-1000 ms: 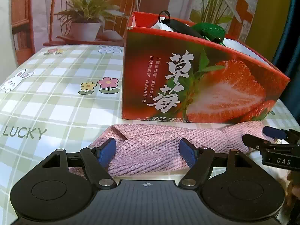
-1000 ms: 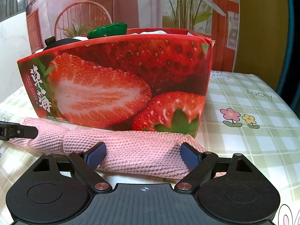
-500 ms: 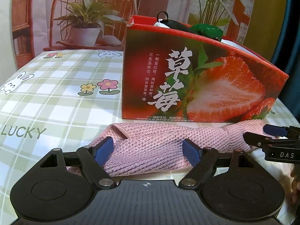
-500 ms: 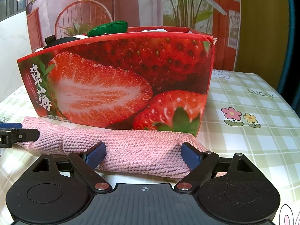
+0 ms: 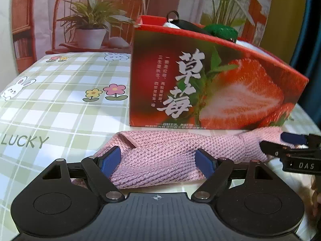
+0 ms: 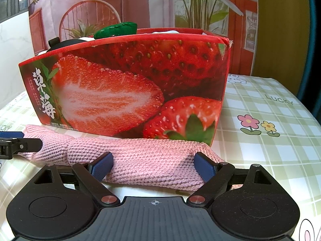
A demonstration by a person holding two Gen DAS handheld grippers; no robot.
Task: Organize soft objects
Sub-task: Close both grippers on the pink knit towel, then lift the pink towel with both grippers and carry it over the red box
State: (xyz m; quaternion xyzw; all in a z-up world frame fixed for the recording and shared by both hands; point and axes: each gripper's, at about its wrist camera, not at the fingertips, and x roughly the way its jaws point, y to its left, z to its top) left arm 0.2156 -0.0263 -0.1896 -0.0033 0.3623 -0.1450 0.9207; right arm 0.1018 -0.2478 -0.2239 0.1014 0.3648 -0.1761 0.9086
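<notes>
Your left gripper (image 5: 158, 161) stands wide open, both blue pads down at the near edge of the pink knitted cloth (image 5: 180, 152), which lies between them ungripped. Your right gripper (image 6: 153, 165) is likewise spread wide over the cloth's other end, clamping nothing. The cloth is one long rumpled roll lying on the table (image 5: 60, 108), pressed against the foot of the strawberry box (image 5: 210, 84), which blocks the way directly ahead of both grippers. One box; it bears large white Chinese characters, with smaller lines too blurred to read. Above its rim show a green soft item (image 5: 219, 31), a black item (image 5: 184, 23) and something white. The checked tablecloth reads "LUCKY" and carries flower and rabbit prints. The right gripper's side is marked "DAS". A potted plant (image 5: 90, 28) stands behind.
</notes>
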